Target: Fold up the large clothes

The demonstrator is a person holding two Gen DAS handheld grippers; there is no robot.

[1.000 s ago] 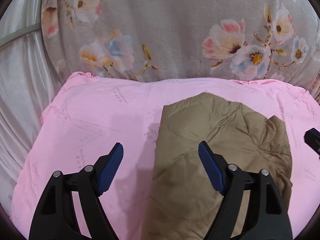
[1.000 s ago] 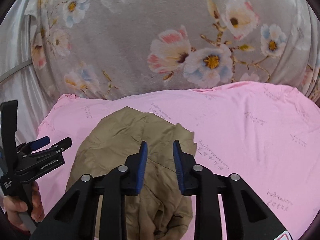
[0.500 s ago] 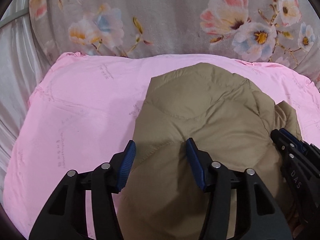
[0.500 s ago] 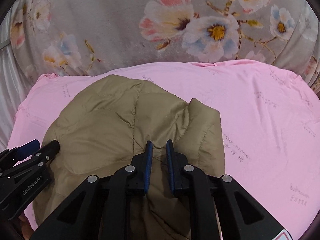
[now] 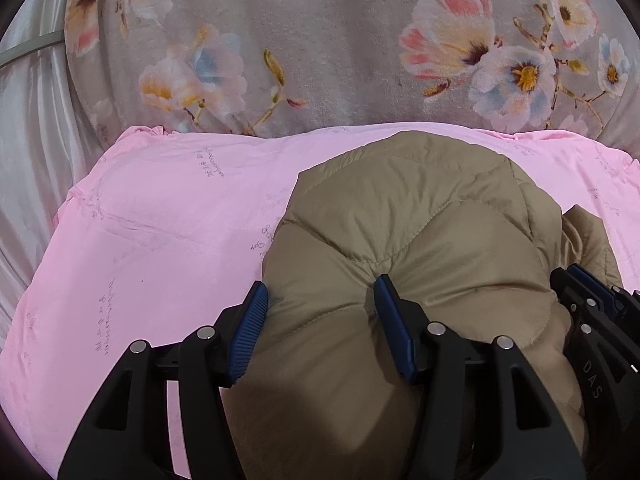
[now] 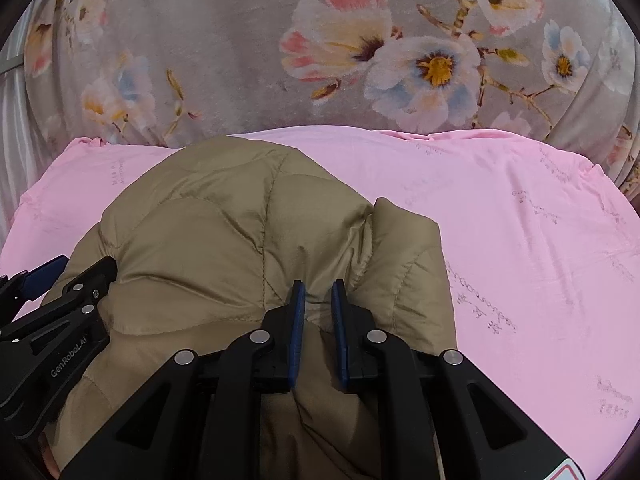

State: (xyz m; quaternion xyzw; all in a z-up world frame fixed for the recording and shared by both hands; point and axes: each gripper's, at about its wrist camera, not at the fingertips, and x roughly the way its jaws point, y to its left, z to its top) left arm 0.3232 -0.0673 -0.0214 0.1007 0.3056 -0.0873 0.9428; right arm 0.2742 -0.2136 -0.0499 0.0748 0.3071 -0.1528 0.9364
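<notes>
A second ago both grippers hung higher above the bed, and the brown puffy jacket point(image 5: 420, 232) looked smaller and farther away. Now both have come down onto it, and it fills the near middle of each view.

The left gripper point(image 5: 320, 320) was spread wide over the jacket's left edge before. Now it is squeezed in, and its two blue pads point(image 5: 246, 332) press a fat roll of the jacket between them, one pad on the left edge and one dug into a seam.

The right gripper point(image 6: 318, 324) was already narrow before. Now it is almost clenched, pinching a thin fold of the jacket near its right side. The fold sits in the slim gap, though how tight the pinch is looks hard to tell.

The jacket lies bunched on the pink sheet point(image 6: 520, 240), a little left of the middle, with its far end close to the flowery grey blanket point(image 6: 240, 40).

Counting: one jacket, one pink sheet, one flowery blanket, two grippers, and one shiny white curtain point(image 5: 36, 160) at the far left.
</notes>
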